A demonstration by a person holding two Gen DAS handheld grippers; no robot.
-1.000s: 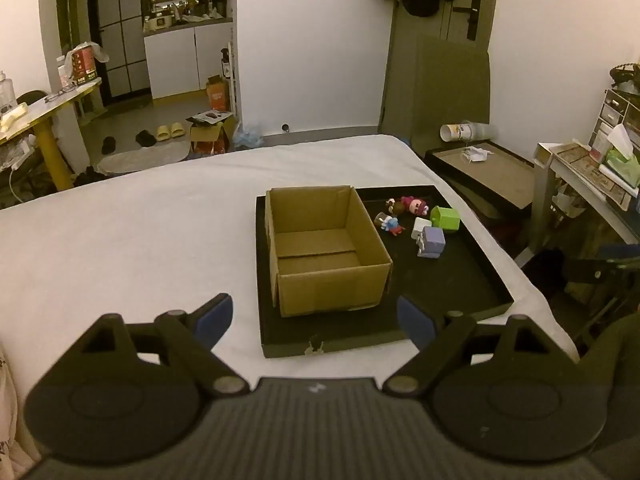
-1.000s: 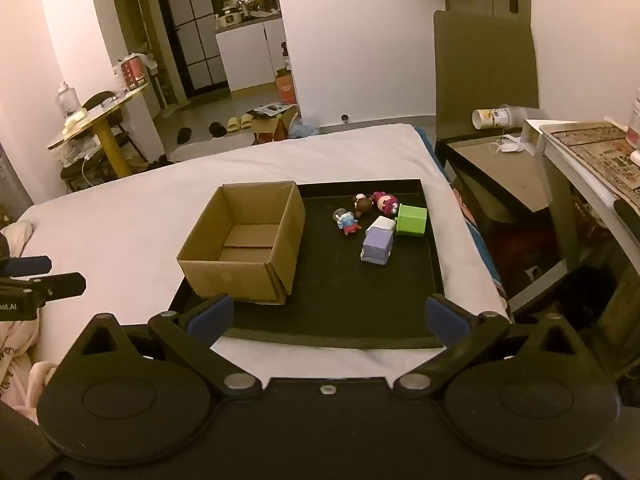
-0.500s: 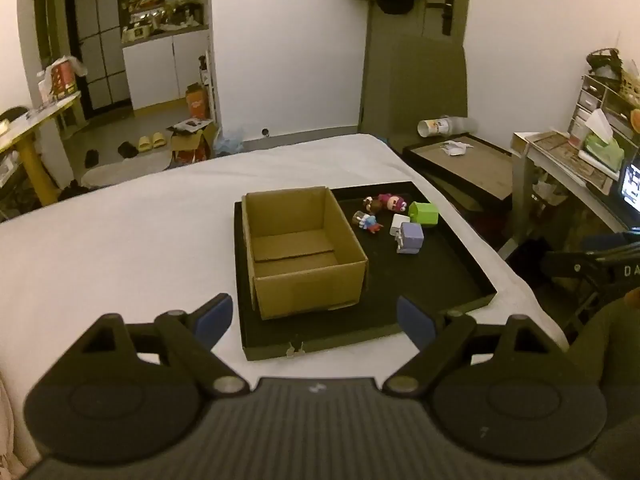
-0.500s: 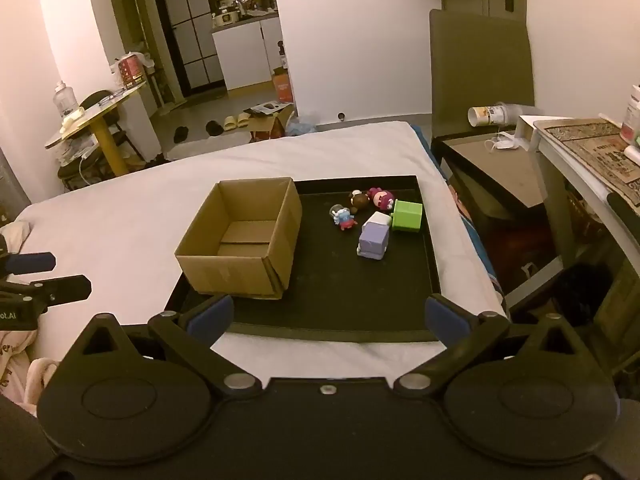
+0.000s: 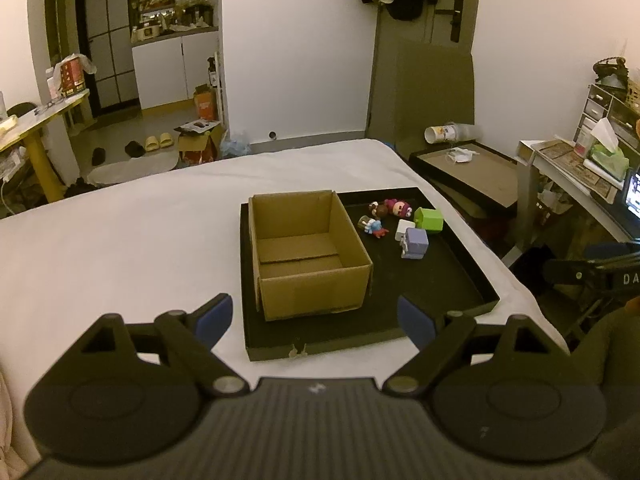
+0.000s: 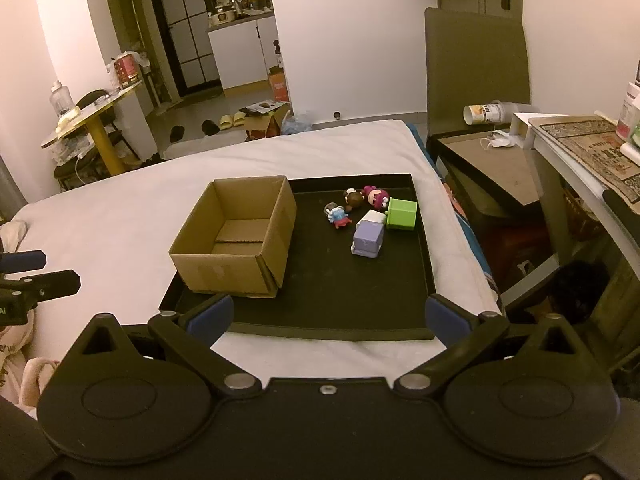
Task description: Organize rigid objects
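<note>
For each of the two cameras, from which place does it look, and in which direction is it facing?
Left wrist view: sits on the left gripper, tilted down over the bed at the cardboard box; its own open fingers show, and the other gripper at the right edge.
Right wrist view: sits on the right gripper, tilted down at the black tray; its open fingers show.
Shared: box, tray, green cube, purple block.

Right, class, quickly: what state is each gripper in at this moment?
Left gripper: open, holding nothing, short of the brown cardboard box.
Right gripper: open, holding nothing, at the near edge of the black tray.
</note>
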